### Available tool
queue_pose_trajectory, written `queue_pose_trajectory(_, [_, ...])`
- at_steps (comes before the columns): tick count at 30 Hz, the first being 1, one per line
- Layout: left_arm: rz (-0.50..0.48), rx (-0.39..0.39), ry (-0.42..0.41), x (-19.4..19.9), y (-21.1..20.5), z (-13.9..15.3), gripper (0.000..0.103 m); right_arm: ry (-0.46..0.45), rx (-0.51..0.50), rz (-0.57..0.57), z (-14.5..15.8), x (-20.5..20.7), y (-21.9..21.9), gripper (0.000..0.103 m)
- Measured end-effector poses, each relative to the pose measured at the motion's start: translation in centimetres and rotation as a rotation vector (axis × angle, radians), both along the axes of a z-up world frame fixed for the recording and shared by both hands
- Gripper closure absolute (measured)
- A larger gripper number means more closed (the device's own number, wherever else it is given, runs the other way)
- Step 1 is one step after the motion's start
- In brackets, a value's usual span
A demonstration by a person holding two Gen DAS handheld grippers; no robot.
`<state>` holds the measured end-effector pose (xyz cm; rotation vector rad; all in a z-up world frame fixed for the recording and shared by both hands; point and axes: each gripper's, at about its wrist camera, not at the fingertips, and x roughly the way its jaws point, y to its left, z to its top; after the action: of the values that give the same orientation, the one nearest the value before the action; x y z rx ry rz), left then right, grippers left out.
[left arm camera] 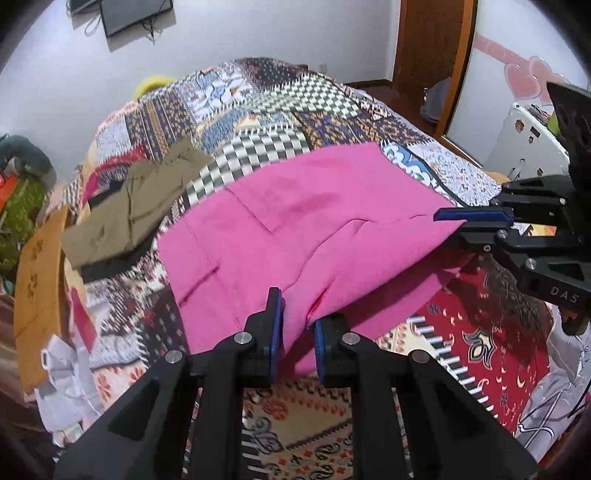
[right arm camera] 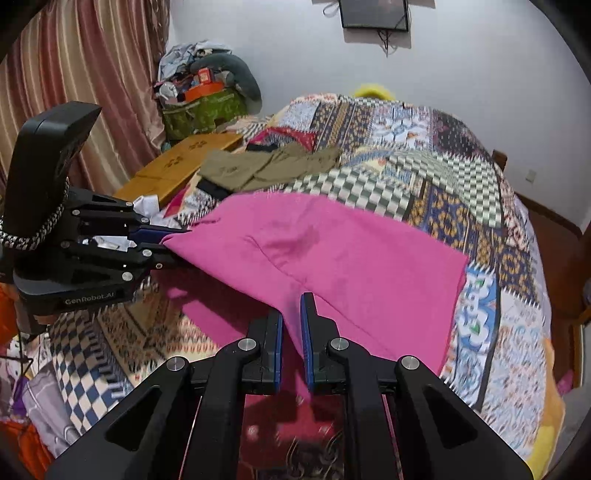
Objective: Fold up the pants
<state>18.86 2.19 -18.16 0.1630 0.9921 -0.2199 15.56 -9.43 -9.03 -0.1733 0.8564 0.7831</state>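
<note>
Pink pants [left arm camera: 295, 221], patchwork bedspread [left arm camera: 258, 110], white wall [left arm camera: 221, 33]

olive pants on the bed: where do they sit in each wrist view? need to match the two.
Left wrist: olive pants lie left of centre, on the quilt, beyond the pink pants' left edge.
Right wrist: olive pants lie upper middle, just left of centre, beyond the pink pants.
Shared landmark: the wall-mounted screen at the top of both.

A home bedroom — quilted bed [left arm camera: 258, 96], curtains [right arm camera: 85, 74], wall-mounted screen [right arm camera: 375, 13].
</note>
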Motion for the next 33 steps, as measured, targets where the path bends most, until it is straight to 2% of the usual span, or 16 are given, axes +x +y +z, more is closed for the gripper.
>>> queue_pose_trajectory(5, [0.011, -0.023, 0.032, -0.7, 0.3, -0.9, 0.085, 0.057, 0.015, -0.017, -1.3, -1.1, -0.5, 0.095])
queue_pose_trajectory(7, [0.016, -0.020, 0.062, -1.0, 0.3, -1.2, 0.073, 0.086, 0.003, -0.022, -1.9, -1.4, -0.5, 0.094])
queue_pose_trajectory(9, [0.019, -0.039, 0.067, -1.5, 0.6, -1.2, 0.067, 0.094, -0.028, -0.029, -2.2, -1.9, -0.5, 0.088])
queue_pose_trajectory(11, [0.026, -0.054, 0.066, -2.1, 1.0, -1.1, 0.062, 0.104, -0.027, -0.032, -2.2, -2.5, -0.8, 0.073])
queue_pose_trajectory(13, [0.047, -0.053, 0.060, -2.6, 1.5, -0.8, 0.050, 0.103, -0.014, -0.041, -1.8, -2.9, -1.2, 0.065])
queue_pose_trajectory(17, [0.088, -0.106, 0.061, -3.2, 3.2, 0.2, 0.046, 0.085, 0.014, -0.062, -0.5, -3.0, -2.0, 0.061])
queue_pose_trajectory(22, [0.195, -0.184, 0.047, -2.7, 6.4, 1.7, 0.036, 0.072, 0.081, -0.101, 0.9, -2.1, -2.6, 0.056])
queue_pose_trajectory(27, [0.302, -0.224, 0.091, -1.1, 8.6, 0.5, 0.035, 0.087, 0.118, -0.145, 0.7, -0.8, -1.9, 0.056])
queue_pose_trajectory(31, [0.299, -0.308, 0.152, -0.6, 8.5, -1.1, 0.036, 0.125, 0.123, -0.153, -0.3, -0.1, -1.3, 0.056])
queue_pose_trajectory(32, [0.294, -0.310, 0.161, -0.5, 8.1, -1.4, 0.038, 0.145, 0.131, -0.150, -0.7, 0.0, -1.1, 0.056])
queue_pose_trajectory(33, [0.285, -0.305, 0.167, -0.4, 7.7, -1.8, 0.044, 0.168, 0.139, -0.149, -1.1, 0.2, -0.9, 0.056])
